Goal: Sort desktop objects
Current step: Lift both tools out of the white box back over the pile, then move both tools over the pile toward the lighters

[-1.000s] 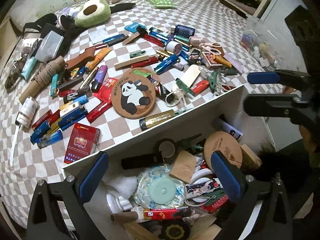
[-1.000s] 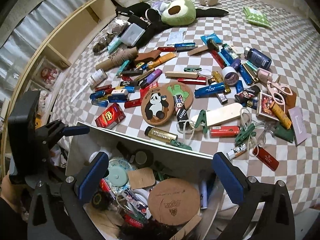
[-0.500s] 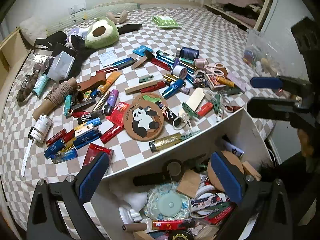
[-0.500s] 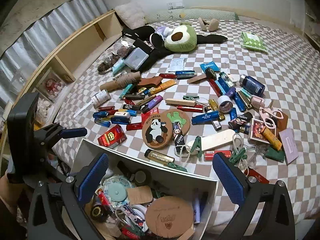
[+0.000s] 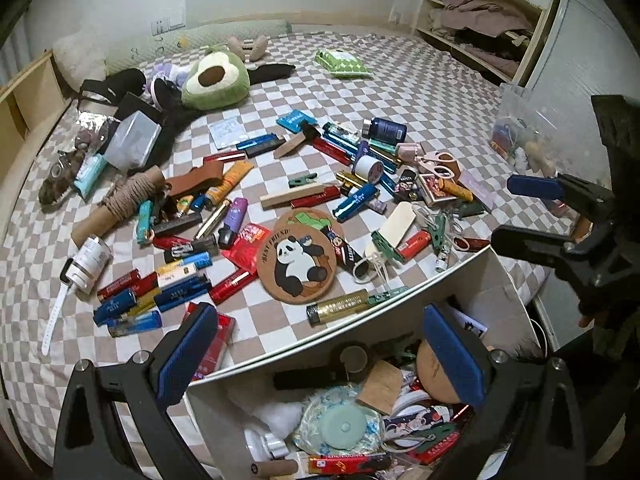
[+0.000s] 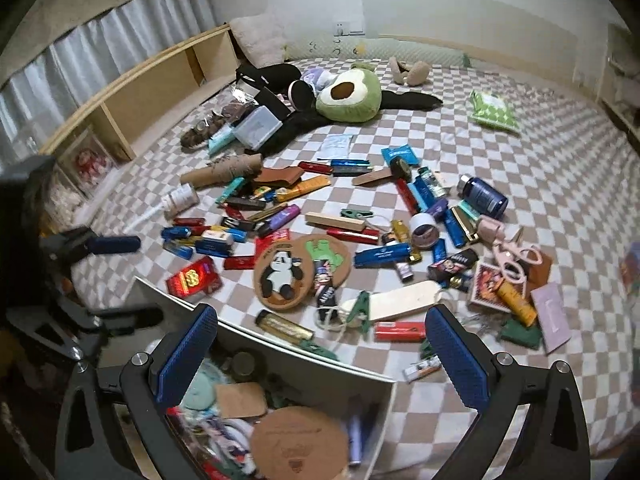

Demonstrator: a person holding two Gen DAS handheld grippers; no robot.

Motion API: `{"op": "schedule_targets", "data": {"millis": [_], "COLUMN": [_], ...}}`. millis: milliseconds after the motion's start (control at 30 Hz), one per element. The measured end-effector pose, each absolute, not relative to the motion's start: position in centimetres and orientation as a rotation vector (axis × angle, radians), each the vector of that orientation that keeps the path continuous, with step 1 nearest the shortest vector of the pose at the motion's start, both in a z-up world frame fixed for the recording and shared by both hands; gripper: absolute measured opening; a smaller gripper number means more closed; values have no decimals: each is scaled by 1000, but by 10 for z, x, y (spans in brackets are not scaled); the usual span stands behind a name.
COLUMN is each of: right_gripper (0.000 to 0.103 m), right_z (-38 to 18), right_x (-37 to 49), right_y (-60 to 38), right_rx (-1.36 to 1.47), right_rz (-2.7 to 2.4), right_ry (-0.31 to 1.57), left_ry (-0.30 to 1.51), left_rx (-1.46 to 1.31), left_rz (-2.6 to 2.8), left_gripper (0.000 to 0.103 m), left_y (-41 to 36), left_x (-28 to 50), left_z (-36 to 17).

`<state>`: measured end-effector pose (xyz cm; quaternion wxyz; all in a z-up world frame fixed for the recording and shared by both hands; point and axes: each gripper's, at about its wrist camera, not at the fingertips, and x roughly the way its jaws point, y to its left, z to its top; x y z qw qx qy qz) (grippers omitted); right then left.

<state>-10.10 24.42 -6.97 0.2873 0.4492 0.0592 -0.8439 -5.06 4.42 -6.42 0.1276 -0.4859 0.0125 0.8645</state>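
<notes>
Both grippers have lifted and tipped back, showing more bed. The left gripper (image 5: pixel 320 354) and right gripper (image 6: pixel 322 354) hang spread wide and empty over the white box (image 5: pixel 448 280) at six o'clock. Lighters, clips and the panda coaster (image 5: pixel 296 266) crowd twelve o'clock; a descending finger could scatter neighbouring pieces.

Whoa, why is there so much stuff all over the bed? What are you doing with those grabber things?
A person is sorting little things from the checkered bed into a white box. The left gripper and the right gripper both hover over the box with jaws open, holding nothing. The box already holds coasters, clips and other bits. Lighters, a panda coaster, pink scissors and an avocado plush lie on the bed.
</notes>
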Motion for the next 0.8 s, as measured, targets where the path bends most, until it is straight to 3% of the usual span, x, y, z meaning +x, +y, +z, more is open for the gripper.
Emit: {"op": "schedule_targets", "data": {"millis": [800], "right_gripper": [103], "right_z": [-87], "right_x": [-129], "right_y": [267], "right_rx": [1361], "right_rz": [-2297], "right_ry": [184], "left_ry": [-95], "left_rx": [-1492], "left_rz": [2677], "left_gripper": [103], "left_y": [-30], "left_x": [-72], "left_z": [-64]}}
